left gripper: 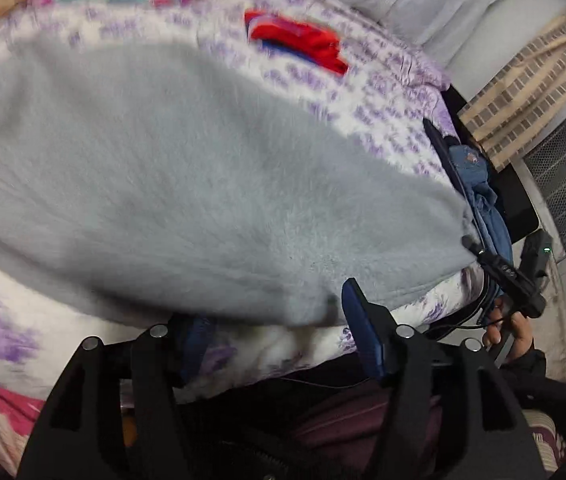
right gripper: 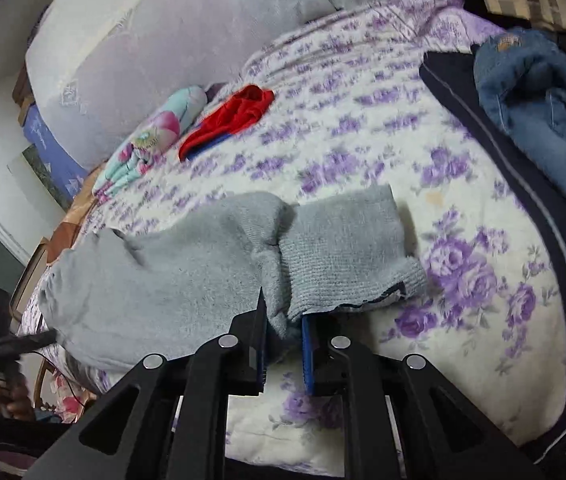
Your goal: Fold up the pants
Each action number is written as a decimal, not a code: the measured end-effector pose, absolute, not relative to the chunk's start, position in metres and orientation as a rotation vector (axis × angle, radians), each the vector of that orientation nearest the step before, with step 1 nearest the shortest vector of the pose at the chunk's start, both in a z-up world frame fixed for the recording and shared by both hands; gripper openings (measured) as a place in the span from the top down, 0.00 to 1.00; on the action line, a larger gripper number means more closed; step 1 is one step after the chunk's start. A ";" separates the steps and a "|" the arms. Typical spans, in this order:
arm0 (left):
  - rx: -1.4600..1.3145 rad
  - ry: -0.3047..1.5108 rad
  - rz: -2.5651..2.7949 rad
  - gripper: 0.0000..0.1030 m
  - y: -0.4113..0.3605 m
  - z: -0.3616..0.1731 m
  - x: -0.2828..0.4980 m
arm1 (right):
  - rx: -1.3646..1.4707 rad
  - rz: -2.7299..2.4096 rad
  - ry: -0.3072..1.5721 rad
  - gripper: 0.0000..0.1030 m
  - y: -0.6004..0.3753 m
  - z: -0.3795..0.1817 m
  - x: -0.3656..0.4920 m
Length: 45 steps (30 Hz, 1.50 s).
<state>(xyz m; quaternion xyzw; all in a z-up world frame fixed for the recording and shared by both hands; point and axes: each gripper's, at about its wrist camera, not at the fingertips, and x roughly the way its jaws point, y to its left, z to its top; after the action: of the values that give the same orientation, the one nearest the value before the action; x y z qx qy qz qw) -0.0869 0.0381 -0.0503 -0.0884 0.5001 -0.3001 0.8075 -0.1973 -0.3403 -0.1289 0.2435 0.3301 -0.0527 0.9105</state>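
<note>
The grey fleece pants (left gripper: 187,184) lie across the bed with the purple-flowered cover (left gripper: 387,120). In the left wrist view they fill the middle, and my left gripper (left gripper: 271,332) stands open at their near edge, its left finger partly hidden under the cloth. In the right wrist view the pants (right gripper: 203,268) lie bunched, with the ribbed cuff (right gripper: 347,252) folded over. My right gripper (right gripper: 285,344) is shut on the cuff end. The right gripper also shows in the left wrist view (left gripper: 511,280).
A red and blue garment (right gripper: 231,120) and a floral pillow (right gripper: 151,136) lie at the far side of the bed cover (right gripper: 463,320). Blue jeans (right gripper: 543,104) on a dark garment (right gripper: 495,152) lie at the right edge. A mattress (right gripper: 187,32) leans behind.
</note>
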 end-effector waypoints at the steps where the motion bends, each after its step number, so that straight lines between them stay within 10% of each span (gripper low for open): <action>1: -0.189 1.040 -0.632 0.40 0.044 -0.040 -0.088 | 0.510 -0.110 0.686 0.87 -0.342 -0.133 -0.198; 8: -0.252 0.942 -0.406 0.26 0.097 -0.036 -0.043 | 0.390 -0.136 0.594 0.87 -0.337 -0.110 -0.196; 11: -0.290 1.008 -0.359 0.53 0.122 -0.081 -0.025 | 0.470 -0.131 0.700 0.85 -0.353 -0.146 -0.188; 14: -0.269 0.979 -0.372 0.53 0.124 -0.074 -0.035 | 0.488 -0.099 0.696 0.77 -0.352 -0.144 -0.200; 17: -0.246 0.984 -0.392 0.35 0.125 -0.054 -0.046 | 0.498 -0.163 0.706 0.49 -0.356 -0.118 -0.220; 24: 0.024 0.792 -0.340 0.07 0.089 -0.004 -0.047 | 0.461 -0.033 0.522 0.32 -0.341 -0.020 -0.212; 37: -0.030 0.951 -0.210 0.08 0.114 -0.078 -0.007 | 0.565 0.545 1.079 0.31 -0.142 -0.080 0.121; 45: -0.063 0.950 -0.220 0.07 0.118 -0.081 -0.009 | 0.594 0.715 1.359 0.30 -0.093 -0.126 0.166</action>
<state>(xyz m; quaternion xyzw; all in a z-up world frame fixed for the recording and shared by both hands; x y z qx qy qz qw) -0.0086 0.1180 -0.0807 -0.0303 0.4562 -0.1057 0.8831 0.1663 -0.0931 -0.1263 0.2647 0.6053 0.3185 0.6798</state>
